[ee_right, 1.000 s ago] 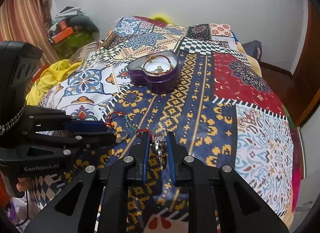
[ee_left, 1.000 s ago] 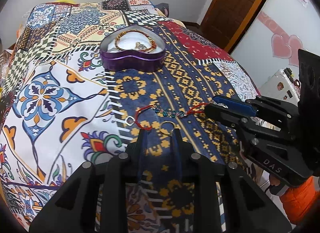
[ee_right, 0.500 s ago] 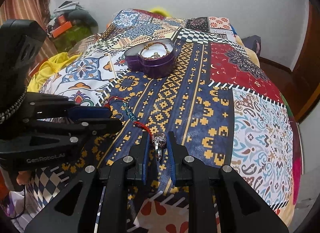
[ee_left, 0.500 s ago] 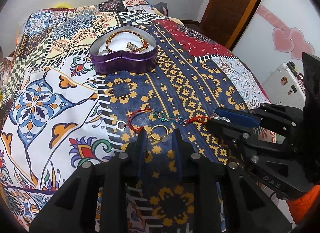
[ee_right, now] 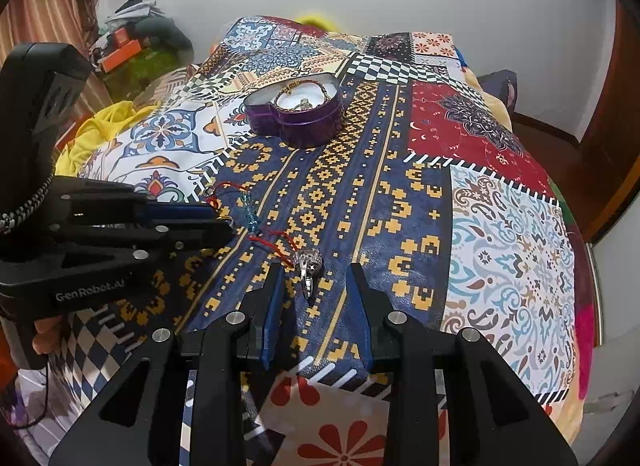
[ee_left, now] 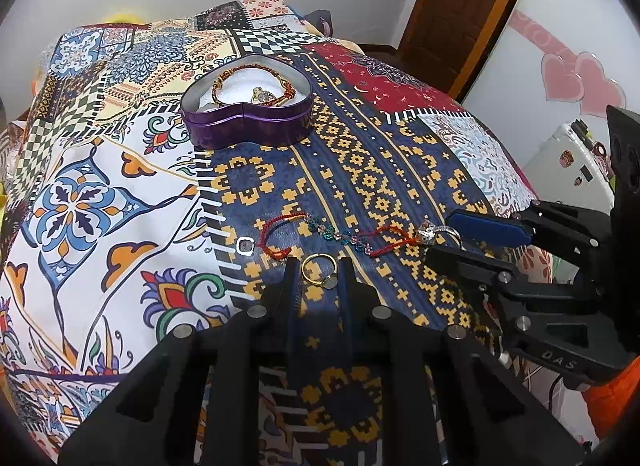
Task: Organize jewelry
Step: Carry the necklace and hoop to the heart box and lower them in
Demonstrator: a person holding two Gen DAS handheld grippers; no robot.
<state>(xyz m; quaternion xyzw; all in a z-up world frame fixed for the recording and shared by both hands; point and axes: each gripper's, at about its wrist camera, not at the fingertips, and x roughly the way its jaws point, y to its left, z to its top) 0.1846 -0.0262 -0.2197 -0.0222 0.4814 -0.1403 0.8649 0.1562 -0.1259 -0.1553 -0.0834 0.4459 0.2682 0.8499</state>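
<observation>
Left wrist view: the gold ring point(ee_left: 318, 270) is seen lying on the bed point(ee_left: 120, 193) between the narrowly parted fingers of the left hand-held gripper point(ee_left: 319, 272), not yet pinched.

Right wrist view: the right hand-held gripper point(ee_right: 316, 280) has been opened wide, so the silver ring point(ee_right: 309, 266) has been let go. The red bracelet point(ee_right: 256, 221) is touching it and could be dragged. The purple heart box point(ee_right: 296, 113) is well apart.

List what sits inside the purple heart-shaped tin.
Inside the heart-shaped tin: a white cushion, a red-and-gold cord bracelet looped around it, and a small gold-toned piece. Anything under the cushion is hidden.
</observation>
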